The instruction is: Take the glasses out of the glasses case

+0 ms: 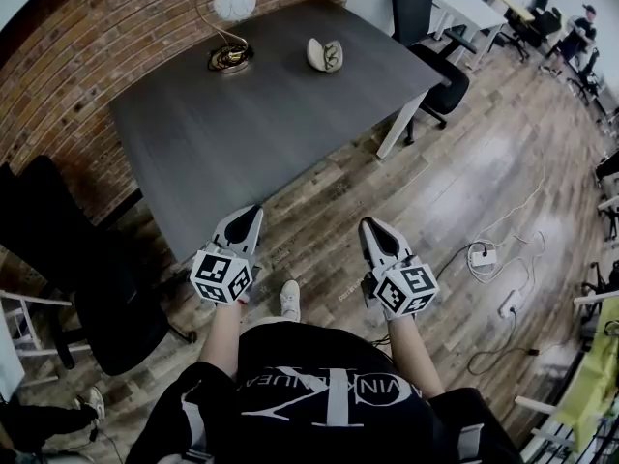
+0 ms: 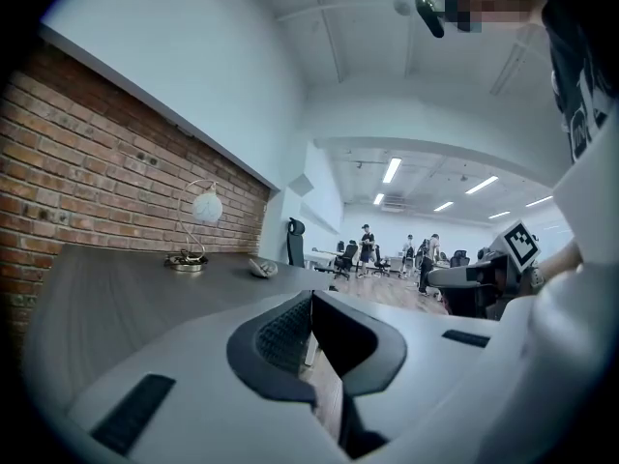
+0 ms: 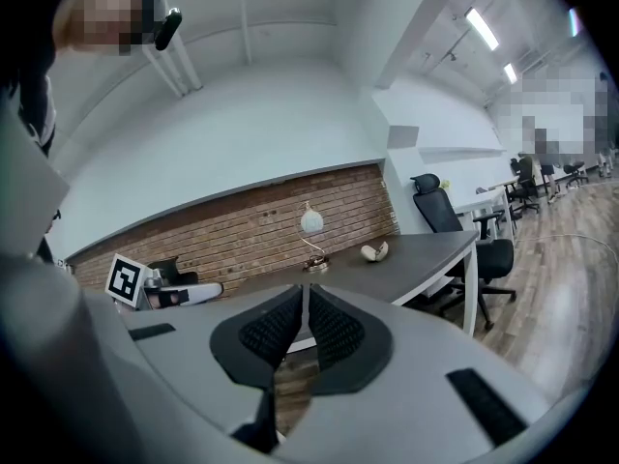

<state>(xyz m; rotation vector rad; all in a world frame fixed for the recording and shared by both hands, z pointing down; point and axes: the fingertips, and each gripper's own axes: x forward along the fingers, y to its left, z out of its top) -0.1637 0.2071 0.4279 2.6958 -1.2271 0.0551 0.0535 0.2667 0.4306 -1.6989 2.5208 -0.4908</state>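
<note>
Head view: I hold both grippers low, at the near edge of the dark table [image 1: 242,133], above the wood floor [image 1: 455,182]. The left gripper [image 1: 250,217] and the right gripper [image 1: 371,228] are well apart from the glasses case [image 1: 325,55]. The case lies at the table's far end and looks open like a shell; the glasses I cannot make out. A lamp [image 1: 232,27] w/ white globe stands just left of it, near the brick wall [image 1: 58,95]. A black chair [image 1: 106,298] is at my left and an office chair [image 1: 426,27] is behind the far corner. A power strip [image 1: 484,256] lies on the floor at right.

Left gripper view: jaws together, nothing btw them. The case is far ahead, a bit left of the tips, w/ bare table top before it.

Right gripper view: jaws closed too, empty. The case is ahead to the right, the lamp almost over the tips.
</note>
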